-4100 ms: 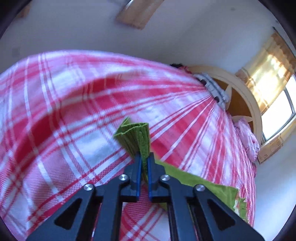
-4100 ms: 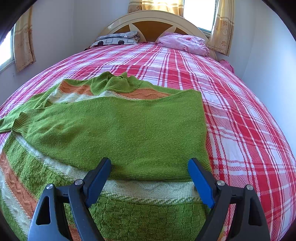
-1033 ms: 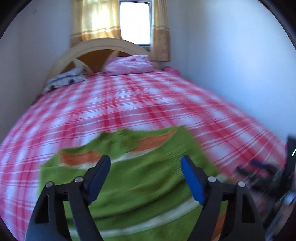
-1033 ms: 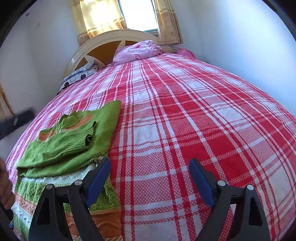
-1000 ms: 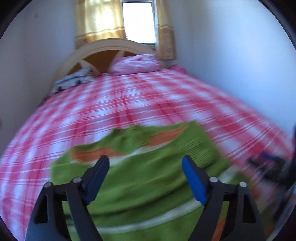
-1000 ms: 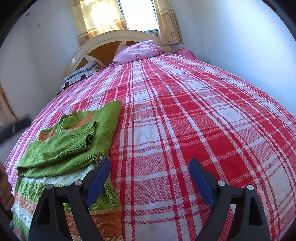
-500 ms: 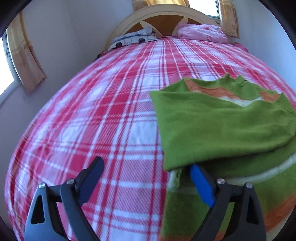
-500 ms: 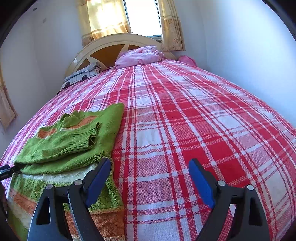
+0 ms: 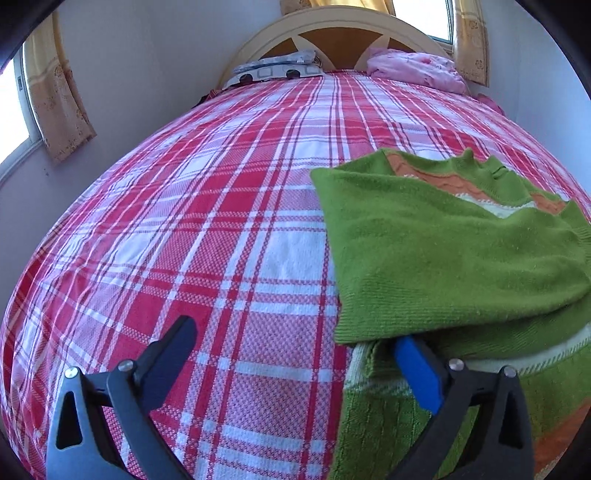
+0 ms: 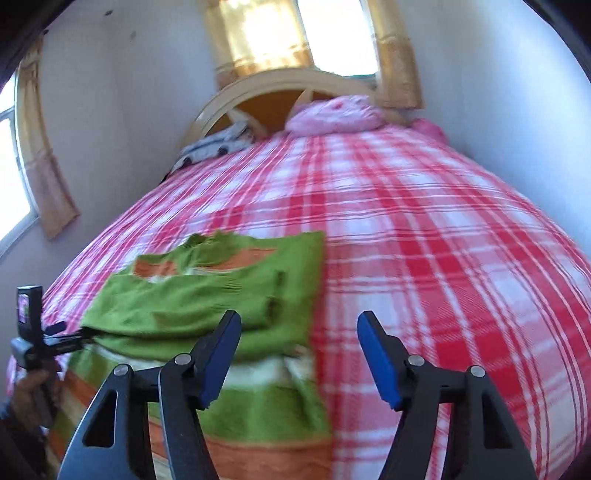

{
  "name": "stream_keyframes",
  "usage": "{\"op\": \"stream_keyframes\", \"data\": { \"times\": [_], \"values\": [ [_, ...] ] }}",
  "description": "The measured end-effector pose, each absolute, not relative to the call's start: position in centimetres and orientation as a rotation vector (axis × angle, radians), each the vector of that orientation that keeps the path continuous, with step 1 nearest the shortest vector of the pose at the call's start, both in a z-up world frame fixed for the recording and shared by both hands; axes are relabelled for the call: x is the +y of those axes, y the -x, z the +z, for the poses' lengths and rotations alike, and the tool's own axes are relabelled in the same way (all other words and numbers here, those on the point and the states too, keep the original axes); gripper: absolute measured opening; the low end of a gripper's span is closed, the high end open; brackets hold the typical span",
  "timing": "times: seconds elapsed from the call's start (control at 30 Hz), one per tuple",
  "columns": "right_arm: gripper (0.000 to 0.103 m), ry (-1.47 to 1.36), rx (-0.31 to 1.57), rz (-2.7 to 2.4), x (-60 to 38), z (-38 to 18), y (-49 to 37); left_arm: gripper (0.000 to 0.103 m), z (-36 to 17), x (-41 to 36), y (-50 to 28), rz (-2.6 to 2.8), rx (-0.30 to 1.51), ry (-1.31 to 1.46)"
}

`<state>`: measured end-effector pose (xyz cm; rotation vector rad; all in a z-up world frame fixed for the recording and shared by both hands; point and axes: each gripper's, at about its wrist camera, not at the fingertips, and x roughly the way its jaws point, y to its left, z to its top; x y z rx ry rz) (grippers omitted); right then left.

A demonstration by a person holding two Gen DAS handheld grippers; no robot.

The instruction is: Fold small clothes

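Note:
A green knit sweater [image 9: 436, 258] with orange and white stripes lies on the red plaid bed, its sleeves folded over the body. My left gripper [image 9: 291, 350] is open at the sweater's left edge, with the right finger [image 9: 417, 369] at the edge under the folded sleeve. In the right wrist view the sweater [image 10: 207, 291] lies left of centre. My right gripper [image 10: 299, 350] is open over the sweater's right edge and holds nothing. The left gripper [image 10: 70, 341] shows at the far left of that view, at the sweater's left edge.
The red and white plaid bedspread [image 9: 207, 236] covers the whole bed. A pink pillow [image 9: 413, 66] and a patterned pillow [image 9: 273, 68] lie by the cream headboard [image 9: 332, 27]. Walls stand close on both sides, with curtained windows [image 10: 258, 33].
My left gripper has swung from over the sweater to its left edge and dropped low. My right gripper has moved left toward the sweater's right edge. Both stayed open.

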<state>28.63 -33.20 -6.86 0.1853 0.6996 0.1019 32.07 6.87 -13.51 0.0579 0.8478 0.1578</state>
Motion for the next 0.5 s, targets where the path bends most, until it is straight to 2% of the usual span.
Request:
{"op": "stream_keyframes", "data": {
  "times": [0.1,0.2,0.27,0.3,0.33,0.37,0.4,0.43,0.5],
  "values": [
    [0.064,-0.135,0.761,0.137,-30.7,-7.2,-31.6,0.103,-13.6,7.0,-32.1,0.153,0.849,-0.047],
    [0.055,-0.107,0.851,0.107,-29.2,-9.3,-34.6,0.103,-13.7,7.2,-32.1,0.145,0.852,-0.029],
    [0.038,-0.136,0.919,0.100,-29.0,-10.9,-35.9,0.103,-13.7,7.5,-32.2,0.138,0.856,-0.013],
    [0.033,-0.150,0.946,0.101,-28.9,-11.7,-36.3,0.103,-13.7,7.6,-32.2,0.137,0.857,-0.007],
    [0.021,-0.143,0.965,0.092,-28.6,-12.5,-36.5,0.103,-13.8,7.7,-32.2,0.135,0.858,-0.002],
    [0.014,-0.120,0.959,0.087,-28.4,-12.7,-36.3,0.103,-13.8,7.7,-32.2,0.132,0.859,0.005],
    [0.012,-0.091,0.942,0.090,-28.1,-12.7,-35.9,0.103,-13.8,7.8,-32.2,0.129,0.861,0.011],
    [0.002,-0.066,0.924,0.090,-27.9,-12.4,-35.6,0.103,-13.9,7.9,-32.3,0.125,0.862,0.017],
    [0.001,-0.045,0.863,0.071,-28.2,-11.1,-34.6,0.103,-13.9,8.0,-32.3,0.121,0.864,0.023]
  ]
}}
